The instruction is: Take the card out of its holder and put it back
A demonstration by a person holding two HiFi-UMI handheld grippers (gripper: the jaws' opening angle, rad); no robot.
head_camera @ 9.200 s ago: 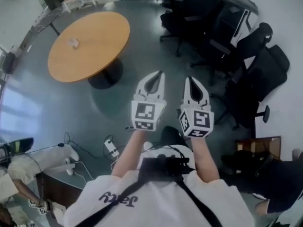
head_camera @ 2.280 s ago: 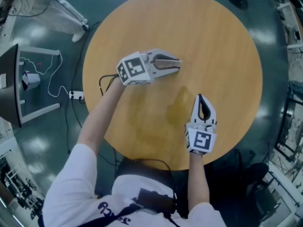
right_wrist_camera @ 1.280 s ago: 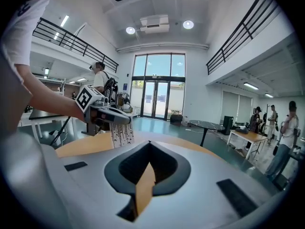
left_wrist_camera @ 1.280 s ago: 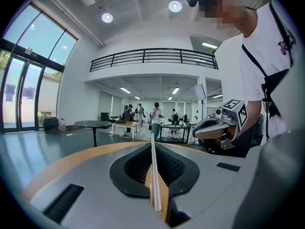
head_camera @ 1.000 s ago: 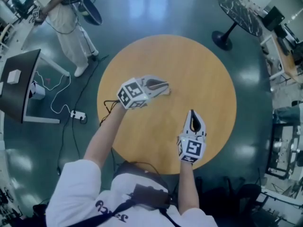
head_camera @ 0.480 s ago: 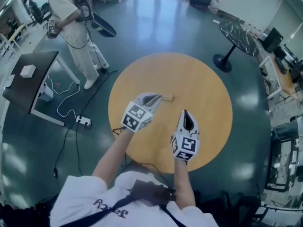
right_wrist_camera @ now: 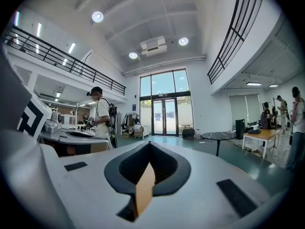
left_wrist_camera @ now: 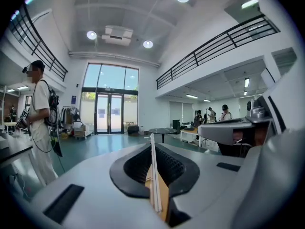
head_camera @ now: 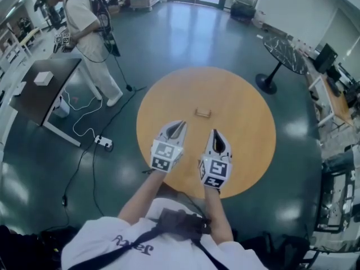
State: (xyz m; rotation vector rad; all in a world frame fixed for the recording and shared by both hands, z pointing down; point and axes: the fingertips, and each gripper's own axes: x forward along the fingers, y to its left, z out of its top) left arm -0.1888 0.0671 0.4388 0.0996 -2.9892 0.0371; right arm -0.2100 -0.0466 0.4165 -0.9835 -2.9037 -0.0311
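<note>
- The card holder (head_camera: pixel 203 112) lies alone on the round orange counter (head_camera: pixel 247 111), a little above the middle of the head view. It is too small there to tell the card from its sleeve, so that the card sits inside is my judgement, not something seen.
- Handling, as a judgement: card and holder together are light, thin and flat. The card is stiff enough to slide but would bend or crease under a hard pinch. Its smooth faces are likely slippery, and the holder would probably skate on the polished counter unless it is pinned.
- Where to take hold, again a judgement: pin the holder by its closed end with one tool, nip the card's exposed edge with the other, and draw it straight along the slot. Lying flat, it offers little edge to catch.
- The left hand-held gripper (head_camera: pixel 179 126) hangs in the lower middle of the head view, apart from the holder. In its own view the jaws are pressed together. A thin pale line runs along the seam, which I take for pad edges. It touches nothing.
- The right hand-held gripper (head_camera: pixel 216 135) is just beside it, to the right. Its jaws are together too and hold nothing. Only a sliver of orange counter shows through the gap beneath the tips.
- Both would have to part their jaws before any grasp.
</note>
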